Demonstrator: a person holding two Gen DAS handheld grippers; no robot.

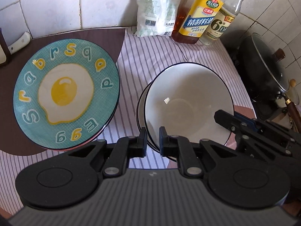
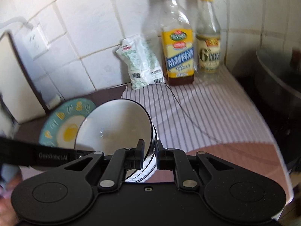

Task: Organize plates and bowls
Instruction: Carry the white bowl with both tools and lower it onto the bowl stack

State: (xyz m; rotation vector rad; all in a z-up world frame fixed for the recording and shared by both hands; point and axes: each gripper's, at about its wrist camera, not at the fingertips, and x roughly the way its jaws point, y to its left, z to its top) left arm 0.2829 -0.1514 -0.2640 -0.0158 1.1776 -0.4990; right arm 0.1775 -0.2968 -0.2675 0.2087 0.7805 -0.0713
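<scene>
A white bowl (image 1: pixel 188 101) with a dark rim hangs tilted over the striped cloth (image 1: pixel 150 56). My left gripper (image 1: pixel 152 141) is shut on its near rim, and my right gripper (image 1: pixel 230 121) is shut on its right rim. Under the bowl's left edge show the dark rims of another bowl (image 1: pixel 140 105); whether the two touch I cannot tell. To the left a teal plate (image 1: pixel 65 92) with a fried-egg picture tops a small stack on a brown mat (image 1: pixel 11 101). In the right wrist view my right gripper (image 2: pixel 149 150) clamps the bowl (image 2: pixel 112 126), with the teal plate (image 2: pixel 62 124) behind.
Against the tiled wall stand a white bag (image 1: pixel 156 9), a yellow-labelled bottle (image 1: pixel 197 17) and a clear bottle (image 1: pixel 225 18). A lidded black wok (image 1: pixel 267 69) sits on the right. A knife handle (image 1: pixel 18 43) lies at the far left. A thin black cable (image 2: pixel 180 105) crosses the cloth.
</scene>
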